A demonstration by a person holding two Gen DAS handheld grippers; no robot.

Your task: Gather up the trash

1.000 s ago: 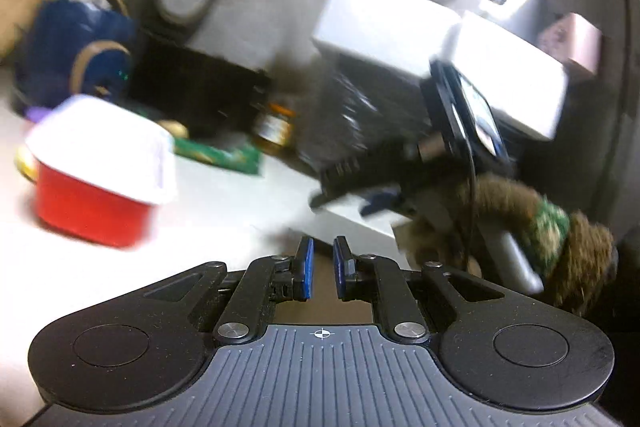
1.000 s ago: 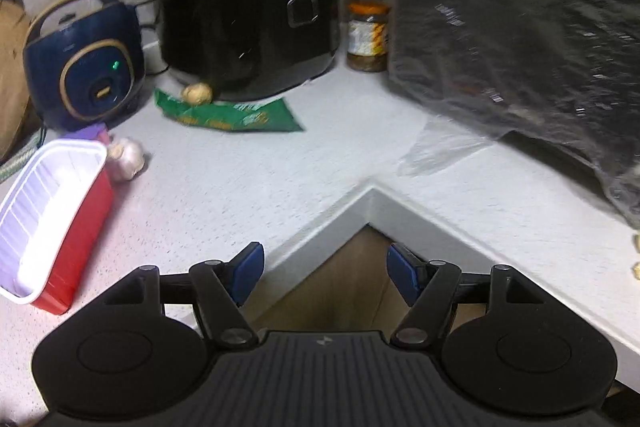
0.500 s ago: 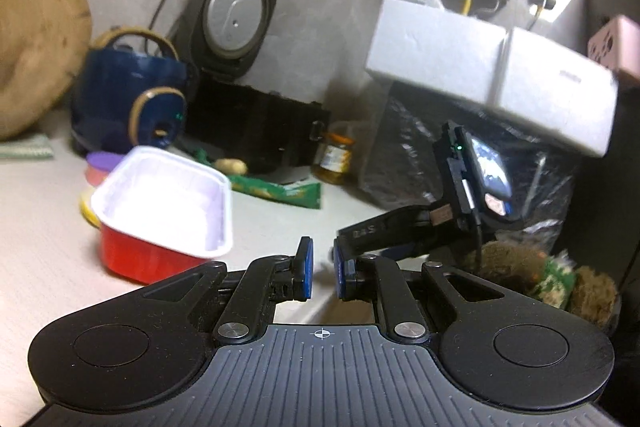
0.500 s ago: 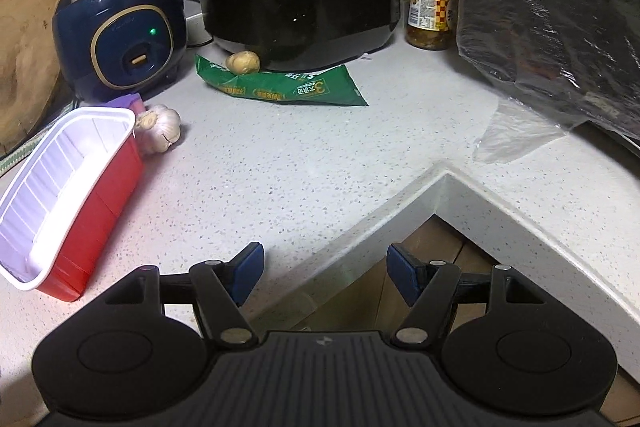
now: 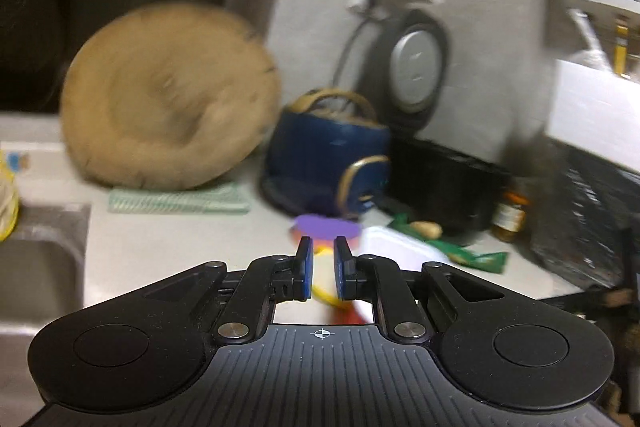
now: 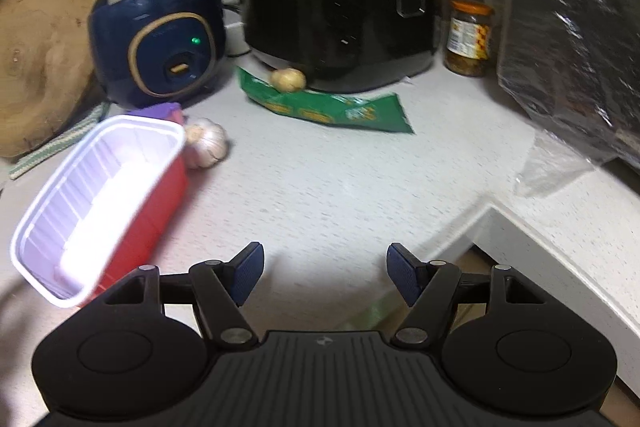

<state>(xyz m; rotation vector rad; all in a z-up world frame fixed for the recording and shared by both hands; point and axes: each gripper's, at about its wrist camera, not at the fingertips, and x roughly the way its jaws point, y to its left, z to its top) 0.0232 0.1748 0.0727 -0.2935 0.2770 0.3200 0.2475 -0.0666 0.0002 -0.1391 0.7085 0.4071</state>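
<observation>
The green snack wrapper [image 6: 326,107] is lying flat by the black cooker [image 6: 340,27], probably light and crinkly, waiting for an edge pinch while the right gripper [image 6: 324,277] is hanging wide open and the left gripper [image 5: 323,267] is nearly shut, empty.

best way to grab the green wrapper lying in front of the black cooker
Pinch the free right end of the green wrapper, coming down from above with the open right gripper. It lies flat, and a small bulb sits at its left end near the black cooker.

A blue cooker [image 6: 158,39] and black cooker [image 6: 344,27] stand against the wall. A wooden board [image 6: 38,59] leans beside them. What looks like a sink [image 5: 38,263], blurred, sits left.
</observation>
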